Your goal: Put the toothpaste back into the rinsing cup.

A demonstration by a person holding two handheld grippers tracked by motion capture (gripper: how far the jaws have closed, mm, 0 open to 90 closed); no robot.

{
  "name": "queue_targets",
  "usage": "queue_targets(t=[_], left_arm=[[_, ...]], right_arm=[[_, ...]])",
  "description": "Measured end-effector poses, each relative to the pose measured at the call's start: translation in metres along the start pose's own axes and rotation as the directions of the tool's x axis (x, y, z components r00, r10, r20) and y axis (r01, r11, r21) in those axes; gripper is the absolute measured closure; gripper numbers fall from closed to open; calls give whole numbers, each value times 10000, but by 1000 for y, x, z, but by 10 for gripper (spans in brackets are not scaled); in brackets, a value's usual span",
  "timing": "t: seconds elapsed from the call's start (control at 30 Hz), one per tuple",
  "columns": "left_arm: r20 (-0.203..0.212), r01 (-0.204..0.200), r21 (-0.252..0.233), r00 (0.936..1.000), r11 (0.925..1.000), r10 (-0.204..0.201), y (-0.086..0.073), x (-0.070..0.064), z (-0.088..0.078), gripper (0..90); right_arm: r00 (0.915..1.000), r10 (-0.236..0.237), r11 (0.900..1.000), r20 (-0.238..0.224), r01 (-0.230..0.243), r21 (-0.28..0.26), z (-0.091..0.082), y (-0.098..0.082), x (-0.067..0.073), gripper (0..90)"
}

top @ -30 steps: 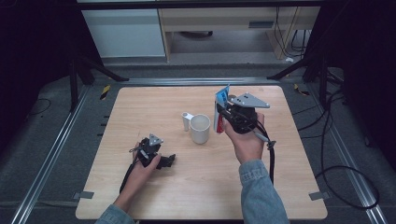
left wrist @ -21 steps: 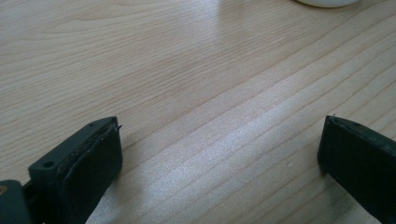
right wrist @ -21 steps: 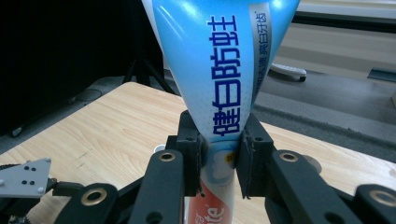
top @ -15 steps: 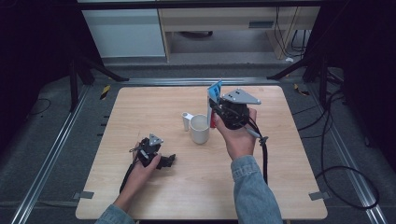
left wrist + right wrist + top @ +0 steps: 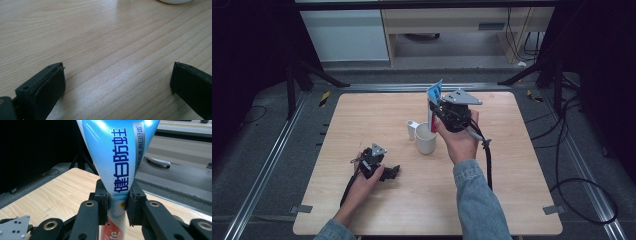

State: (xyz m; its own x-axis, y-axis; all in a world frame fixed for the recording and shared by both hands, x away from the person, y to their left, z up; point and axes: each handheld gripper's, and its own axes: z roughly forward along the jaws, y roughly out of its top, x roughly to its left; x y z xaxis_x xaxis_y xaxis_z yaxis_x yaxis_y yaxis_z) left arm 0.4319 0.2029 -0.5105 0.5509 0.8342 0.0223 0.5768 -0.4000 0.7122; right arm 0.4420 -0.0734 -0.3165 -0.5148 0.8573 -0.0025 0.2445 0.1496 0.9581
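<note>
Toothpaste tube (image 5: 117,165) clamped in right claw (image 5: 117,205), held above white mug (image 5: 426,139) near counter (image 5: 522,165) centre. Long axis close to upright: flat crimped end up, red cap end down toward mug mouth. Glossy blue-and-white plastic, wide at top, tapering to round body between the pads. Mug smooth, cylindrical, ceramic-looking; small white piece (image 5: 412,128) just beside it. Left claw (image 5: 117,82) spread wide, nothing between pads, low over pale wood-grain counter, well apart from mug.
</note>
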Motion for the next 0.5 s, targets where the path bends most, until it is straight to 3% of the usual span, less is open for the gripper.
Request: queue_targets(t=[0.5], left_arm=[[12, -26, 22, 10000, 10000, 26, 0, 0, 0, 0]], right_arm=[[9996, 137, 9993, -241, -128, 364, 39, -17, 5, 737]])
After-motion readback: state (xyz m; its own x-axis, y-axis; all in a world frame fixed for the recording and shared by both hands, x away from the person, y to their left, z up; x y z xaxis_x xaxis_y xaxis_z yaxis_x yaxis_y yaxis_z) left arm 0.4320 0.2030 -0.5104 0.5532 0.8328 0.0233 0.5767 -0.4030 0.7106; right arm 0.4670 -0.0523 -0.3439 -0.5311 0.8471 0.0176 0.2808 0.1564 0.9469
